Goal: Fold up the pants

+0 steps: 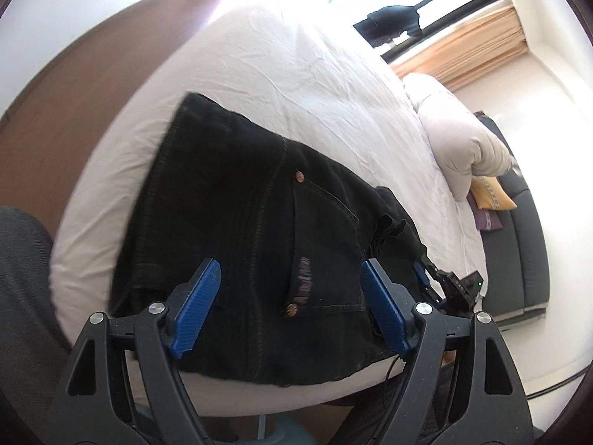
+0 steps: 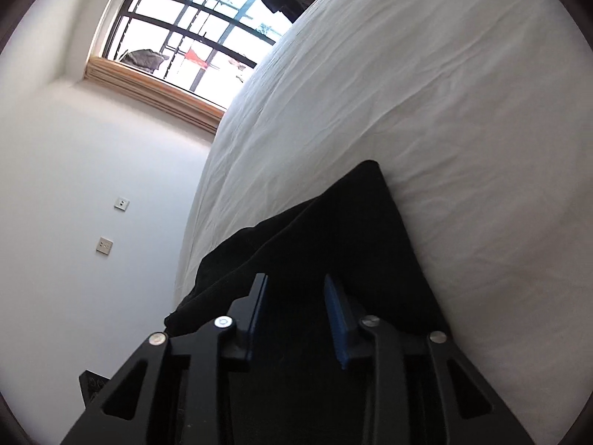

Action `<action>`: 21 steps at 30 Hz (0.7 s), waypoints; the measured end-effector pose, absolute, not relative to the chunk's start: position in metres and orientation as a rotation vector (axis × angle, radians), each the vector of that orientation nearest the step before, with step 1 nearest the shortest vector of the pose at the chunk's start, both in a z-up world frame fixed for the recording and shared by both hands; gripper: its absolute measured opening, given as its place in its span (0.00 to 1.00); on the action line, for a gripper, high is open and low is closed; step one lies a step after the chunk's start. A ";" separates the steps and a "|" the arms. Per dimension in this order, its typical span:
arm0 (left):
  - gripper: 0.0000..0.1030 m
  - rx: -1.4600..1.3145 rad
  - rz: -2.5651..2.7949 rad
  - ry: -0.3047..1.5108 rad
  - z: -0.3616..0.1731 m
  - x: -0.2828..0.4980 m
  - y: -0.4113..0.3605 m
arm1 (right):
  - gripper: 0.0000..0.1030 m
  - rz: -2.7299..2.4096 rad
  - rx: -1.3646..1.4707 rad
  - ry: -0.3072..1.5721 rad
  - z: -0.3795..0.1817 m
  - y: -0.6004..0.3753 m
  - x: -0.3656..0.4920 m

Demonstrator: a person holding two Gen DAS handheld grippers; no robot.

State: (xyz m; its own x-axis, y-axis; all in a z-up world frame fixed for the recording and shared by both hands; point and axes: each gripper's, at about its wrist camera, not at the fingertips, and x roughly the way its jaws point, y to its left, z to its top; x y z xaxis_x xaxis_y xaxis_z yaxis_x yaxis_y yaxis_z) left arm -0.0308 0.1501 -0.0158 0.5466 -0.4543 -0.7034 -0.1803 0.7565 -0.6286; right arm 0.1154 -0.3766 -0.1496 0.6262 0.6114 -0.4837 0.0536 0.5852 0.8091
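Black jeans [image 1: 252, 222] lie folded on the white bed sheet [image 1: 296, 74], back pocket with copper rivets facing up, near the bed's front edge. My left gripper [image 1: 291, 270] is open above the jeans, its blue pads [image 1: 202, 289] spread wide, holding nothing. My right gripper [image 2: 296, 289] is partly open, its jaws standing on either side of the black fabric [image 2: 333, 230] at the jeans' edge; I cannot tell whether the pads [image 2: 339, 319] touch it. The right gripper also shows in the left wrist view [image 1: 444, 285] at the jeans' right edge.
A rolled white duvet [image 1: 456, 137] and yellow and purple cushions [image 1: 489, 193] lie at the bed's right end, beside a dark sofa [image 1: 526, 244]. A brown headboard panel [image 1: 55, 92] stands at the left. A barred window [image 2: 192, 29] is behind the bed.
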 end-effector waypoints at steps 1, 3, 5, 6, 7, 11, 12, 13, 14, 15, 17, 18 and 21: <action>0.75 -0.721 -0.161 0.991 -0.012 -0.040 0.155 | 0.30 0.371 0.908 0.847 -0.147 -0.377 0.110; 0.75 -0.736 -0.126 0.991 -0.013 -0.047 0.167 | 0.44 0.345 0.887 0.862 -0.134 -0.372 0.100; 0.75 -0.759 -0.067 0.984 -0.012 -0.060 0.183 | 0.62 0.381 0.886 0.828 -0.117 -0.360 0.089; 0.77 -0.765 -0.034 0.977 -0.013 -0.067 0.189 | 0.63 0.408 0.889 0.810 -0.111 -0.353 0.083; 0.80 -0.770 -0.003 0.968 -0.014 -0.073 0.193 | 0.64 0.438 0.892 0.807 -0.106 -0.345 0.080; 0.89 -0.780 0.094 0.960 -0.021 -0.089 0.198 | 0.64 0.502 0.875 0.870 -0.110 -0.313 0.080; 0.89 -0.784 0.095 0.963 -0.023 -0.091 0.198 | 0.64 0.507 0.877 0.885 -0.113 -0.308 0.080; 0.89 -0.786 0.092 0.966 -0.025 -0.095 0.197 | 0.64 0.519 0.884 0.889 -0.114 -0.302 0.082; 0.89 -0.793 0.086 0.966 -0.028 -0.095 0.199 | 0.64 0.533 0.886 0.891 -0.114 -0.297 0.083; 0.89 -0.809 0.078 0.967 -0.032 -0.095 0.201 | 0.64 0.543 0.883 0.894 -0.114 -0.293 0.084; 0.89 -0.862 0.052 0.982 -0.044 -0.087 0.196 | 0.64 0.561 0.881 0.903 -0.113 -0.284 0.088; 0.89 -0.887 0.036 0.982 -0.053 -0.083 0.191 | 0.64 0.561 0.884 0.906 -0.113 -0.282 0.089; 0.89 -0.945 -0.007 0.997 -0.070 -0.078 0.190 | 0.64 0.565 0.917 0.907 -0.116 -0.281 0.090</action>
State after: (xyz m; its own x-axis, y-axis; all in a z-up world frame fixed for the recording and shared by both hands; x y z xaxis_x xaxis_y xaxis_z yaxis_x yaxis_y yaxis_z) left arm -0.0779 0.1903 -0.0701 0.5762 -0.4068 -0.7089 -0.3966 0.6192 -0.6777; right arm 0.0896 -0.2807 -0.1158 0.5177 0.7473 -0.4165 -0.0446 0.5098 0.8592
